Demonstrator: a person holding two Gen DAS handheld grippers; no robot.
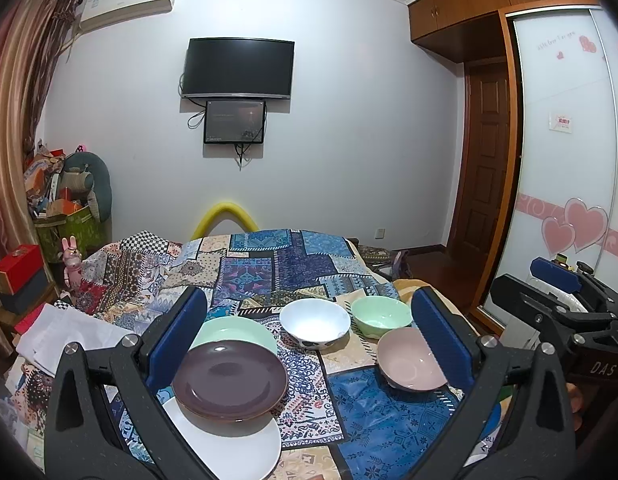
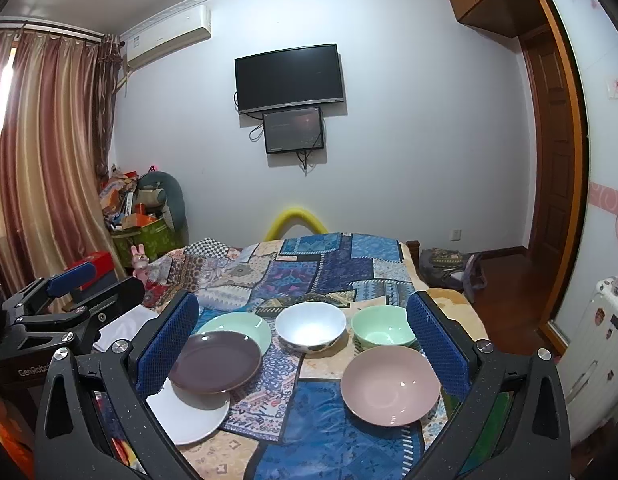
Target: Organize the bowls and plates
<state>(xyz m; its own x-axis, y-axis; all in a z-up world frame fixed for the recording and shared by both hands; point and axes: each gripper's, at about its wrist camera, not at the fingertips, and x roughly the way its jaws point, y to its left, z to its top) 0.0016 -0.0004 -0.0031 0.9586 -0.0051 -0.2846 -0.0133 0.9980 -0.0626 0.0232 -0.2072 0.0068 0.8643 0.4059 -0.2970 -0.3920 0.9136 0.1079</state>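
On a patchwork cloth lie three overlapping plates: a brown plate (image 1: pixel 229 380) (image 2: pixel 216 366) resting over a green plate (image 1: pixel 239 330) (image 2: pixel 239 328) and a white plate (image 1: pixel 229 444) (image 2: pixel 189 416). To their right stand a white bowl (image 1: pixel 315 322) (image 2: pixel 311 326), a green bowl (image 1: pixel 381 316) (image 2: pixel 383 330) and a pink bowl (image 1: pixel 411 358) (image 2: pixel 391 384). My left gripper (image 1: pixel 309 340) hangs open above the near dishes, holding nothing. My right gripper (image 2: pixel 303 344) is open too, and empty. Each gripper also shows in the other's view, the right gripper (image 1: pixel 561 300) at the right edge and the left gripper (image 2: pixel 61 300) at the left edge.
The patchwork cloth (image 1: pixel 293 264) covers a bed-like surface. A white cloth (image 1: pixel 69 332) lies at its left edge. Boxes and clutter (image 1: pixel 65 208) stand at far left, a bag (image 2: pixel 453 268) lies on the wooden floor to the right, and a sliding wardrobe door (image 1: pixel 565 160) is on the right.
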